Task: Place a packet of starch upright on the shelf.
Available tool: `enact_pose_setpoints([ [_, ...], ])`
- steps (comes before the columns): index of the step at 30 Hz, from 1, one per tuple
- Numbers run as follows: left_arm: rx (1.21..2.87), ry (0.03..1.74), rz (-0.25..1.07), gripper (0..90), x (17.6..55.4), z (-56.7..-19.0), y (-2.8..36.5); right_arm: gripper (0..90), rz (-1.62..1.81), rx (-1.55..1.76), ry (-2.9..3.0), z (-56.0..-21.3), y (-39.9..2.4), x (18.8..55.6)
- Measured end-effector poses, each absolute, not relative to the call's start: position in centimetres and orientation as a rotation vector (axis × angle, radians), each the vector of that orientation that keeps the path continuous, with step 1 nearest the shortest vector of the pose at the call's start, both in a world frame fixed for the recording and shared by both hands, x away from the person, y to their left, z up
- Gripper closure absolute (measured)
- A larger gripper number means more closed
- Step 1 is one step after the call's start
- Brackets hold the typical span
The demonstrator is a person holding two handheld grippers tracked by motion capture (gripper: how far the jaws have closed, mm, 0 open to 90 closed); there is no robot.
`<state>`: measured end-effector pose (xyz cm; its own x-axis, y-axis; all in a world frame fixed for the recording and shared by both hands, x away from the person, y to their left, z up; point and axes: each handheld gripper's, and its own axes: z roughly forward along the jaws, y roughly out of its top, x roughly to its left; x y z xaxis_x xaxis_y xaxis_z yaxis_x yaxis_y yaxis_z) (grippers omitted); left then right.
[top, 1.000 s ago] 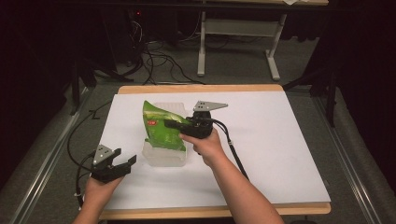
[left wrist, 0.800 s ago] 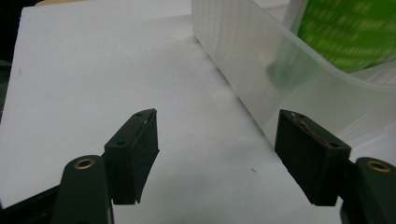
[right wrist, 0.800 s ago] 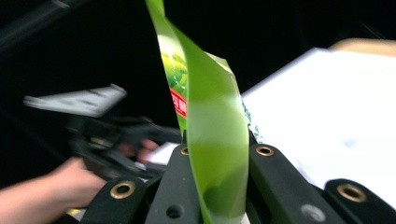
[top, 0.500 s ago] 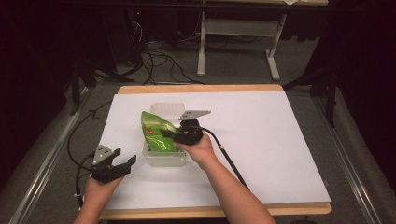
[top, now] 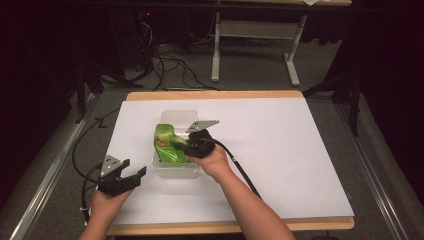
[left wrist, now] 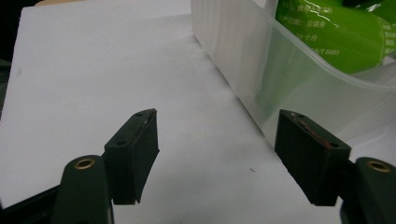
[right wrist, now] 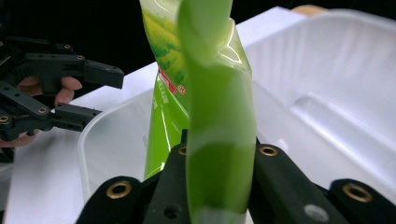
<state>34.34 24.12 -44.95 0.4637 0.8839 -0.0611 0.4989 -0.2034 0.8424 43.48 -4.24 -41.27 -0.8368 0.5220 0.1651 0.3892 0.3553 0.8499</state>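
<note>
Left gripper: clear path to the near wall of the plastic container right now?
Probably yes. The left gripper is open beside the container, with bare white table between them.

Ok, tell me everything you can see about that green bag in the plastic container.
The green bag is a glossy, bright green plastic pouch with a small red-and-white label and printed text on one face. It looks soft and crinkled, twisted where it is gripped. It stands tilted in the clear plastic container, lower end inside, upper end rising above the rim. The right gripper is shut on it, jaws pinching a fold. The left gripper stays apart from it, open.
</note>
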Motion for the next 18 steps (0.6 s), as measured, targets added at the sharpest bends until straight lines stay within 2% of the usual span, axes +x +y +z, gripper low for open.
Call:
enact_pose_setpoints([
  [1, 1.852, 1.164, 0.567, 30.9, 34.3, -44.9, 24.2, 80.6, 1.493, 0.822, 2.462, -40.8, -4.3, 43.4],
  [2, 1.852, 1.164, 0.567, 30.9, 34.3, -44.9, 24.2, 80.6, 1.493, 0.822, 2.462, -40.8, -4.3, 43.4],
  [4, 1.849, 1.161, 0.564, 31.0, 34.3, -44.9, 24.2, 66.4, 1.549, 0.815, 2.414, -39.3, -5.1, 43.2],
  [7, 1.849, 1.156, 0.564, 31.0, 34.4, -44.9, 24.3, 57.6, 1.621, 0.832, 2.350, -37.7, -6.6, 42.8],
  [11, 1.840, 1.155, 0.570, 31.0, 34.3, -44.8, 24.3, 56.3, 1.646, 0.832, 2.288, -36.5, -8.6, 42.1],
  [18, 1.836, 1.153, 0.577, 31.4, 34.2, -44.7, 24.2, 53.4, 1.630, 0.899, 2.218, -37.2, -12.3, 41.0],
])
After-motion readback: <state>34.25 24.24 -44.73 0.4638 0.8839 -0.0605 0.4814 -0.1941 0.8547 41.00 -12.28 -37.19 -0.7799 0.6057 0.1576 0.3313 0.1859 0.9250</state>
